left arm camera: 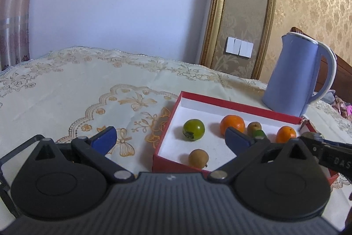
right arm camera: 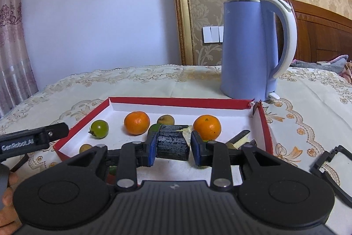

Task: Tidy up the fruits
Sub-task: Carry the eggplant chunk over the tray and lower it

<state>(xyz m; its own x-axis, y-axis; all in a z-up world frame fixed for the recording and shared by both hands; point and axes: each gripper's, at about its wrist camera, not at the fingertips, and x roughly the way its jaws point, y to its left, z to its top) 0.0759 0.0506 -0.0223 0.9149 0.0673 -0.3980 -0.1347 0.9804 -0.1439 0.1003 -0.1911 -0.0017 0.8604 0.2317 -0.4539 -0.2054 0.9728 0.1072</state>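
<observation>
A red box [right arm camera: 176, 100] with a white inside holds two oranges [right arm camera: 136, 122] [right arm camera: 207, 127], a green round fruit [right arm camera: 99, 128] and small brown fruits [right arm camera: 166, 119] [right arm camera: 85, 148]. My right gripper [right arm camera: 173, 142] is shut on a dark cylindrical chunk [right arm camera: 172, 147] with a peeled pale edge, held low over the box's front middle. A green piece [right arm camera: 154, 128] is partly hidden behind its left finger. My left gripper [left arm camera: 171, 136] stands open with nothing between its fingers, over the left wall of the box [left arm camera: 220, 100], near the green fruit [left arm camera: 193, 129] and a brown fruit [left arm camera: 198, 158].
A blue electric kettle [right arm camera: 248, 47] stands just behind the box's right corner, which is torn. The table carries an embroidered cream cloth [left arm camera: 88, 85]. A dark stick-like piece [right arm camera: 241, 136] lies in the box's right part. A hand [right arm camera: 8, 191] shows at lower left.
</observation>
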